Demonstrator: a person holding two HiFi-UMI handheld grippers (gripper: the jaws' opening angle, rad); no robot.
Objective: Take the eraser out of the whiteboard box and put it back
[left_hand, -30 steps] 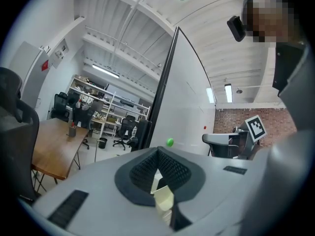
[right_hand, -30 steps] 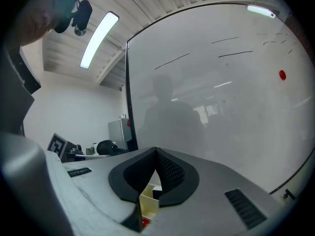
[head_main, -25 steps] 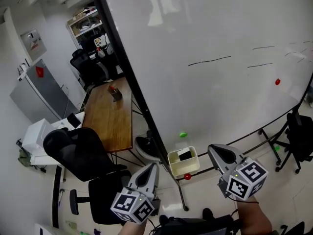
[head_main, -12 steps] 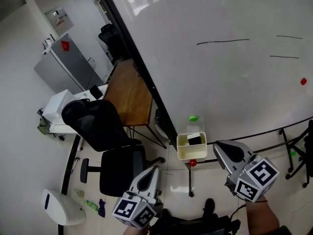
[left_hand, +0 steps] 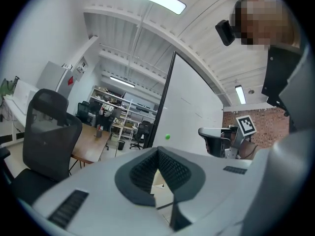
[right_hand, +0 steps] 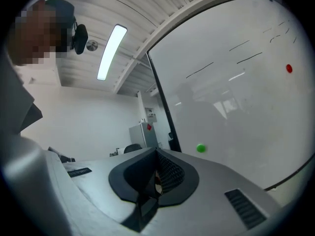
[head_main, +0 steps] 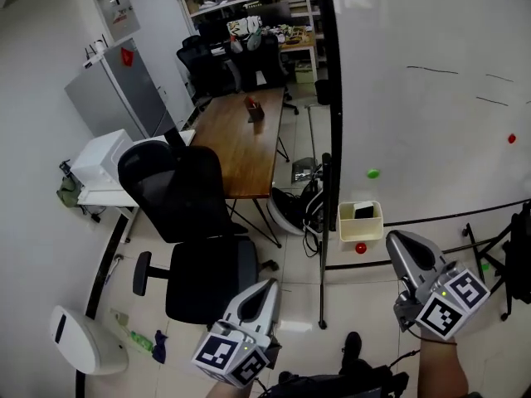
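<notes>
Black block eraser (head_main: 363,211) sits in the cream plastic box (head_main: 347,232), toward its board-side wall. Box hangs at the bottom left corner of the white whiteboard (head_main: 440,123). Round red magnet (head_main: 360,248) is just under it, round green magnet (head_main: 373,173) above it on the board.

Vs a sec ago: box has slid from centre-low to right of centre in the head view, & the board's left edge now runs near upright. So I've swung round w/ both hands, not reached in. Eraser hasn't shifted in the box.

Right tongs (head_main: 397,240) are now just below-right of the box, not touching it, pinched fully together w/ nothing in them. Left tongs (head_main: 267,287) are well apart from it, lower left over the floor, tips also together & empty.

So take-out not begun. I reckon the right tongs are approx lined up but must open before going in.
</notes>
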